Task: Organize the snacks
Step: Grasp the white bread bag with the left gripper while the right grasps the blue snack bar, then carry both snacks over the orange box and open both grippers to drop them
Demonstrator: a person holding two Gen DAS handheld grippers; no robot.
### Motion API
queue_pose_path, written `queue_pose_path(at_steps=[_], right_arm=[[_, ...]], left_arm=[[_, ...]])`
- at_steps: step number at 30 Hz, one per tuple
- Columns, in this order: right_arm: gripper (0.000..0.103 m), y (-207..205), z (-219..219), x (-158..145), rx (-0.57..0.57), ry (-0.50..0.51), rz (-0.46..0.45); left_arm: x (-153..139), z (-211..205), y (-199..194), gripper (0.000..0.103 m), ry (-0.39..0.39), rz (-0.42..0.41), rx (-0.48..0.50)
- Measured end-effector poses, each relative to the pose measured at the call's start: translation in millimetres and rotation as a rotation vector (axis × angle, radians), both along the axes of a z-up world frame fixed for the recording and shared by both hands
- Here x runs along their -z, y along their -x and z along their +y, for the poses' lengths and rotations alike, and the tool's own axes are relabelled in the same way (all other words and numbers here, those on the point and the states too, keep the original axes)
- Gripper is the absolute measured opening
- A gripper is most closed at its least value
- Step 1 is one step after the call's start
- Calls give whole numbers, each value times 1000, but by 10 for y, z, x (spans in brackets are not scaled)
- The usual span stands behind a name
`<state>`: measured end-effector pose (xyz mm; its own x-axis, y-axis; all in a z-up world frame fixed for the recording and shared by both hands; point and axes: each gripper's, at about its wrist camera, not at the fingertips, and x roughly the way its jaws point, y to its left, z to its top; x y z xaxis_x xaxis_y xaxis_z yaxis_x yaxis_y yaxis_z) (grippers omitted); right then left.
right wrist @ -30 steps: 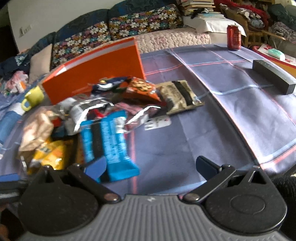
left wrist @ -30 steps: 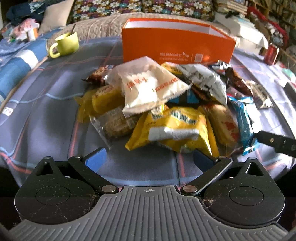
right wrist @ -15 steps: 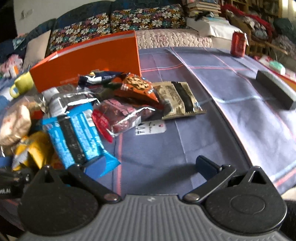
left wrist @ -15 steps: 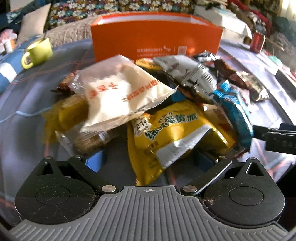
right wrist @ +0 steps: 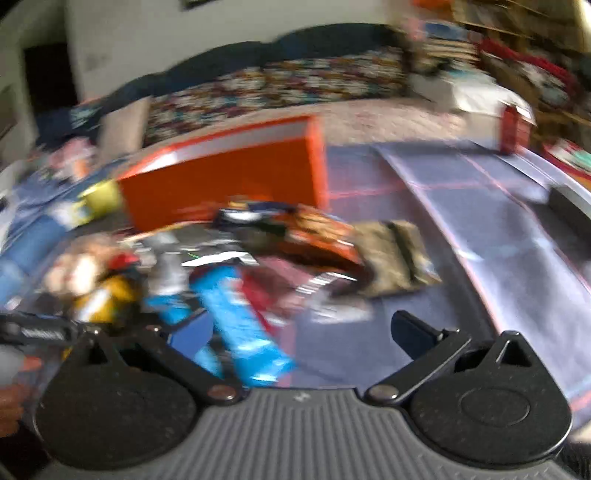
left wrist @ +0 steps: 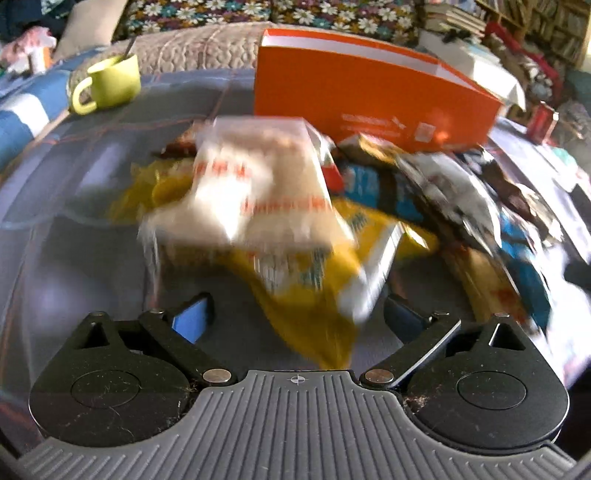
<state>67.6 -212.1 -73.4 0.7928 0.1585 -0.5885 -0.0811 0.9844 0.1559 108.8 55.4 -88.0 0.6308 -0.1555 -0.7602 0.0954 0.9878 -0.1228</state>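
1. Nearest, left tool (left wrist: 297, 317): fingers spread wide, nothing gripped; a yellow packet (left wrist: 314, 295) lies between them, contact not clear because of blur.
2. Right tool (right wrist: 295, 341): also wide apart, holding nothing; a blue packet (right wrist: 243, 325) lies on its left finger side, pointing toward the orange box (right wrist: 225, 184).
3. Snack pile sits on the desk (left wrist: 74, 229), which has a purple checked cloth, just in front of the orange box (left wrist: 369, 99).
4. White packet with red print (left wrist: 258, 184) lies on top of the pile, over the yellow packet, nearer the tool than the box. Blurred.
5. Right of the white packet, in front of the box: silver packet (left wrist: 450, 184) and another blue packet (left wrist: 524, 266), overlapping.
6. Right wrist view: tan packet with dark stripe (right wrist: 395, 258) lies flat on the cloth, right of the pile, below the box's right corner; orange-brown packet (right wrist: 321, 236) just left of it.
7. Orange box stands upright, top open, behind the pile.
8. Green mug (left wrist: 110, 83) stands left of the box, well apart from the pile.
9. Red can (right wrist: 515, 129) stands far right of the box, blurred.
10. Behind the box: sofa with floral cushions (left wrist: 207, 14).
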Motion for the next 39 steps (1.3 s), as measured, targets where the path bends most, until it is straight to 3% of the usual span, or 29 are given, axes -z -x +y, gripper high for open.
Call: queue_pose_path(at_steps=[7,11,13,14,16,18,21,23,24,26,31,35,37,39], right_arm=[[103,-309,402,130,-209,41,17],[102,-305,478,267,-234,103,19],[101,-284,439,304,-237,82,21],[99,-277,328,337,-230,-4,40],[65,-270,271,332,-227,-44,35],[59,-290,176,322,-195,-76,30],[58,-328,45,346,-172,-140,41],[64,-327,20,341,-170,-146,41],[72,-320,26,341,-169,-142,38],[80,-312,33,341,-163,-150,35],[83,-301,15,346,-154,-174,35],[83,-280,24,347,-156,-168,32],[83,-276,32,343,-160,-164,32],[82,-272,66,334,-168,-149,28]], left_arm=[[-34,-2,344,73,-21,-40,38],[-22,-34,353,73,-29,-29,14],[-16,-31,324,73,-26,-26,2],[-28,-33,316,73,-33,-30,-7],[-90,-34,298,73,-54,-59,-32],[-181,-42,303,73,-75,-111,-41],[-316,-75,285,73,-146,-189,-3],[-409,-70,269,74,-210,-250,-9],[-456,-42,239,77,-223,-271,-23],[-525,31,132,78,-193,-273,-45],[-401,96,-292,78,-119,-180,-107],[-279,145,-401,77,-41,-134,-130],[-260,113,-445,75,-46,-134,-131],[-239,82,-453,63,-71,-134,-130]])
